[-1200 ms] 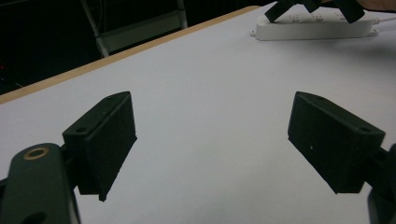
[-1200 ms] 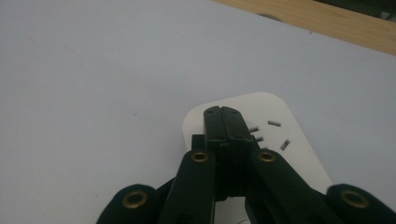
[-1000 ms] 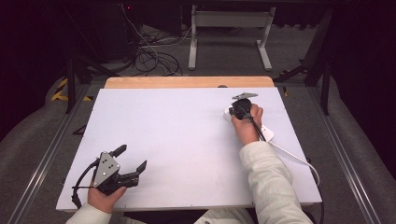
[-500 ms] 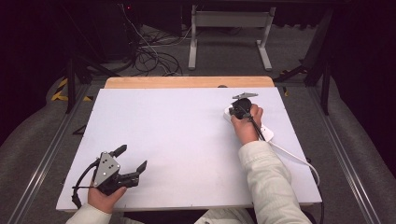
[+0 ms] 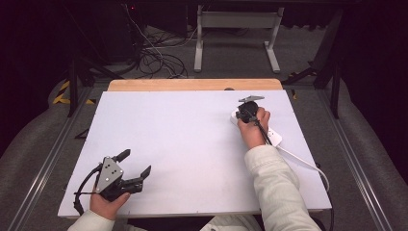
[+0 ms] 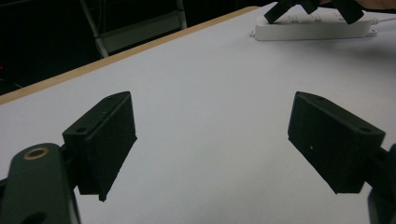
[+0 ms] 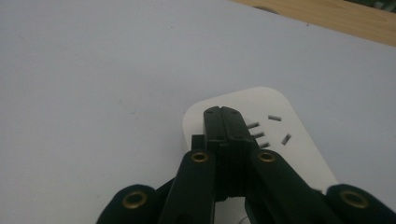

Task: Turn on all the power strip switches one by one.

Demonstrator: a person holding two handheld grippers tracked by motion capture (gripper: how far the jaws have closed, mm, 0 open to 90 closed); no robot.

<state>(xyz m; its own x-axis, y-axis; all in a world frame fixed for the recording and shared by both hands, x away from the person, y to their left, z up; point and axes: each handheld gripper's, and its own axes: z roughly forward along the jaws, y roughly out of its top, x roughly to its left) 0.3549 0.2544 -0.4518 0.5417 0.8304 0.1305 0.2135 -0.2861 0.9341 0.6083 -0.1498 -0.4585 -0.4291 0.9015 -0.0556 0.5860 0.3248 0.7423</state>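
Note:
A white power strip (image 5: 275, 137) lies on the right side of the white board (image 5: 183, 130), with its white cord (image 5: 308, 166) trailing toward the near edge. My right gripper (image 5: 240, 115) hovers over the strip's far end, its jaws pressed together with nothing between them. In the right gripper view the shut right gripper (image 7: 224, 113) sits just above the power strip (image 7: 266, 100) beside its socket slots. My left gripper (image 5: 136, 161) rests at the board's near left corner, wide open and empty. The left gripper (image 6: 212, 140) looks across bare board toward the power strip (image 6: 317, 29).
A wooden table edge (image 5: 192, 84) borders the board at the far side. Beyond it on the floor are tangled cables (image 5: 159, 60) and a metal stand (image 5: 235, 29). Metal rails (image 5: 48, 159) run along both sides of the table.

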